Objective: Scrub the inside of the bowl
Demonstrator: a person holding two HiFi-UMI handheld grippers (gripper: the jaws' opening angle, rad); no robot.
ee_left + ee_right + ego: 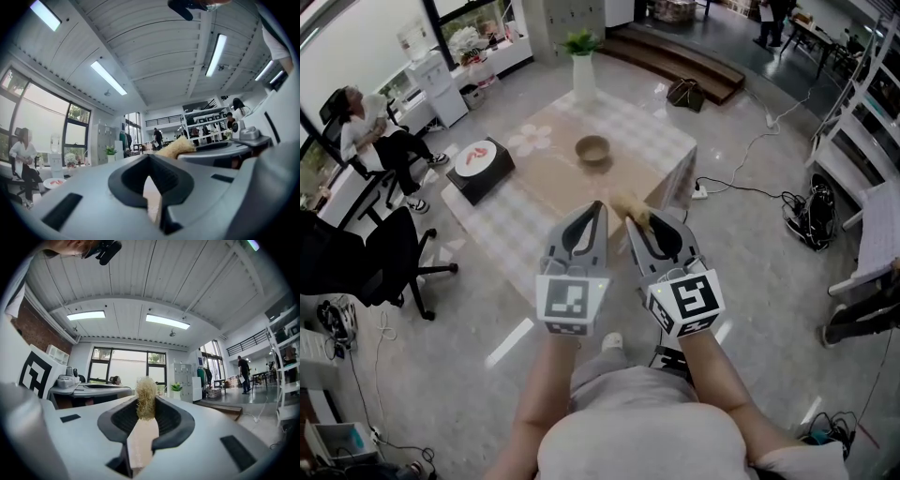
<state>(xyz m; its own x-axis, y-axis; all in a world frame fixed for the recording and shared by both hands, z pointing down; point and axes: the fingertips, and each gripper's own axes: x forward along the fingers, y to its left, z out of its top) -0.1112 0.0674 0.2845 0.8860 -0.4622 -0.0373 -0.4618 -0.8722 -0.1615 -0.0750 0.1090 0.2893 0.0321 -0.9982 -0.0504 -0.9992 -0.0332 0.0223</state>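
Two tongs: left tongs (599,208) closed, empty; right tongs (631,223) tight on tan scrubber (146,400); bowl (592,149) on checked table (652,133).

bowl (592,149) 1 | scrubber (633,208) 1 (perhaps loofah) | plant (581,42) 1 | table (652,141) 1

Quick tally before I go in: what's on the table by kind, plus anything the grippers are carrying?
Bowl: 1
Potted plant: 1
Black box with a white plate on top: 1
Scrub pad, clamped in the right gripper: 1
Left gripper, shut on nothing: 0
Total: 4
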